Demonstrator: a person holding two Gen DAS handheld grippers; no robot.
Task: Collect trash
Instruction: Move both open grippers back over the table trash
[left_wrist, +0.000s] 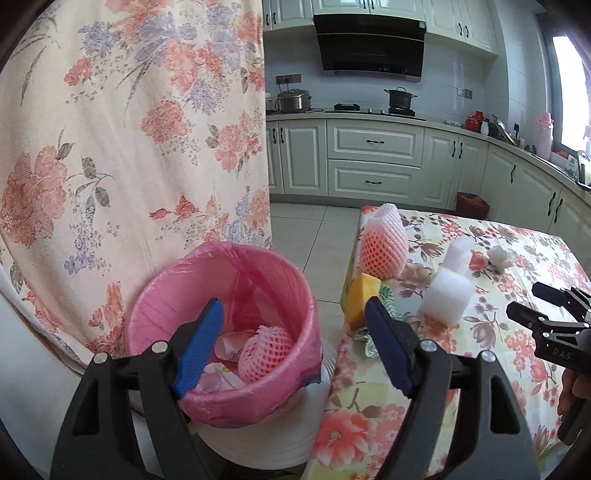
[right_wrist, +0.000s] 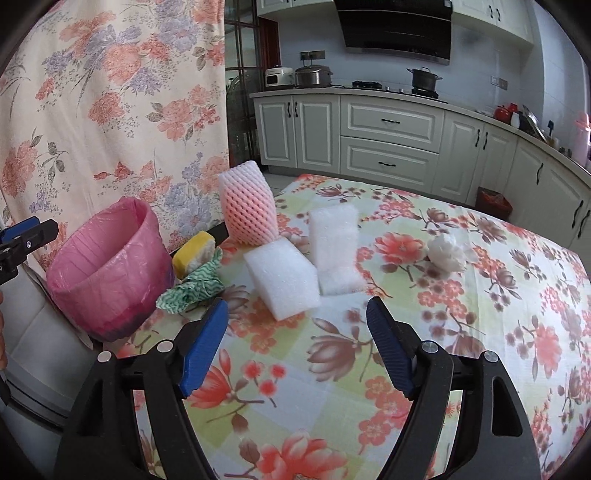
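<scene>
A bin lined with a pink bag (left_wrist: 166, 295) stands beside the table, with a pink foam net (left_wrist: 266, 352) and paper scraps inside. My left gripper (left_wrist: 295, 325) hovers open and empty over the bin's rim. On the floral tablecloth (right_wrist: 332, 369) stand an upright pink foam net (right_wrist: 249, 206), two white foam blocks (right_wrist: 284, 284) (right_wrist: 336, 247), a yellow sponge (right_wrist: 194, 254), a green patterned cloth (right_wrist: 195, 288) and a crumpled white wad (right_wrist: 447, 253). My right gripper (right_wrist: 297, 325) is open above the cloth, just short of the nearer block, nothing between its fingers.
A floral curtain (left_wrist: 129, 129) hangs close behind the bin (right_wrist: 107, 266). The table's left edge runs beside the bin. Kitchen cabinets (right_wrist: 388, 147) and a small red floor bin (right_wrist: 493, 201) lie beyond the table. The left gripper's tip (right_wrist: 26, 236) shows at the right wrist view's left edge.
</scene>
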